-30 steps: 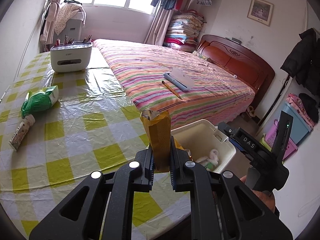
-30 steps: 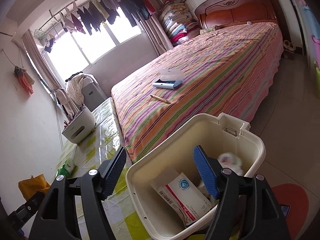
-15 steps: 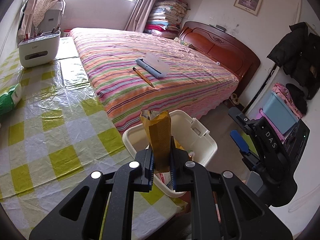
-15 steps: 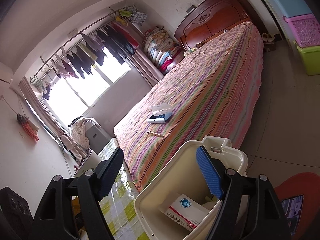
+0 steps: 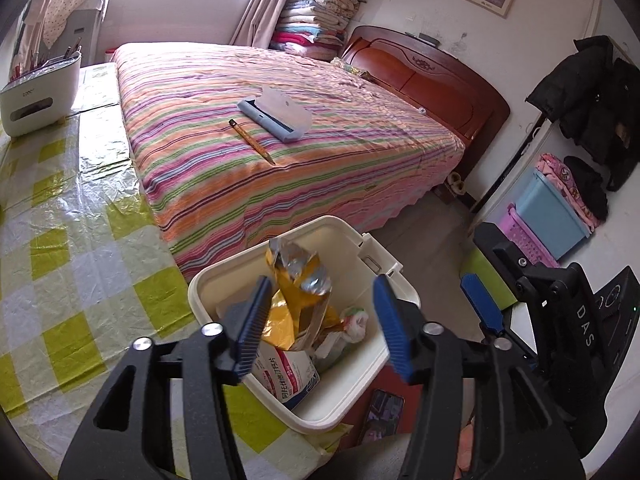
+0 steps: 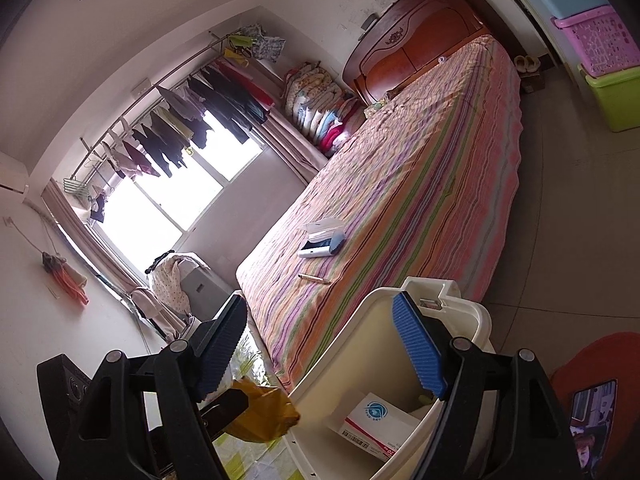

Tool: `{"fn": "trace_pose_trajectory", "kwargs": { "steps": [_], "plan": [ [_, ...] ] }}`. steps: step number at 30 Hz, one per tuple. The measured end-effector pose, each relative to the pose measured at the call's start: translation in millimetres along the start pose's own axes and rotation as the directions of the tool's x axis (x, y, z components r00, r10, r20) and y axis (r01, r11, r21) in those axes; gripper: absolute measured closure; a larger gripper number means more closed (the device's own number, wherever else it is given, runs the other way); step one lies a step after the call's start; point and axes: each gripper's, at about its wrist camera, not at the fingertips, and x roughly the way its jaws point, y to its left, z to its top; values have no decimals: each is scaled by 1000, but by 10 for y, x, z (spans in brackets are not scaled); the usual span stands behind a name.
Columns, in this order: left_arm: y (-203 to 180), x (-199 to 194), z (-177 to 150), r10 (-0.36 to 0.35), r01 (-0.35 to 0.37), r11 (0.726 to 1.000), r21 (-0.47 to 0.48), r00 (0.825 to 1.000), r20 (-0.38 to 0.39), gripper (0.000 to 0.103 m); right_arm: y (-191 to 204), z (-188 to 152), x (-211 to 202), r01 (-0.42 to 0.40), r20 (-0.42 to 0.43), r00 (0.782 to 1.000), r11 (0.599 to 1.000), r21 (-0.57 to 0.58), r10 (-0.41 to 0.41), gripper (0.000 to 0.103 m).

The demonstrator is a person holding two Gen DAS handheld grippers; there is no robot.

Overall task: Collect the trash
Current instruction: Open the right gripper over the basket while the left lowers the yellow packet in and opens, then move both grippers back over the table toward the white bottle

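Cream bin (image 5: 396,280), yellow foil-lined wrapper (image 5: 298,280), striped bedspread (image 5: 280,160) (pink, orange, green).

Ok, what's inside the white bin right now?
In the white bin: a yellow foil snack bag between the opening left gripper jaws, a white-and-red paper packet and crumpled white wrapping. Anything beneath is covered.

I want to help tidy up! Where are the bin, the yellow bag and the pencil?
bin (image 5: 362,394): left wrist view, front rim.
yellow bag (image 5: 296,280): left wrist view, crumpled middle.
pencil (image 5: 251,141): left wrist view, mid-shaft, on the bed.
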Motion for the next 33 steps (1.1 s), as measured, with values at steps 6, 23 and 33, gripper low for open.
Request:
{"fn": "trace_pose_trajectory", "kwargs": {
  "steps": [6,23,33],
  "plan": [
    [63,-267,66,25,-23,999,-25,996,82,23,11,-6,36,-5,-18,1000,1000,-7,5,30],
    [1194,-1320,37,446,-431,893,-126,885,131,18,132,-130,195,-29,-109,994,999,-35,25,30],
    [2257,-1738,-16,591,-586,804,-105,806,33,18,358,-324,269,-55,-160,986,994,-90,40,30]
  ]
}}
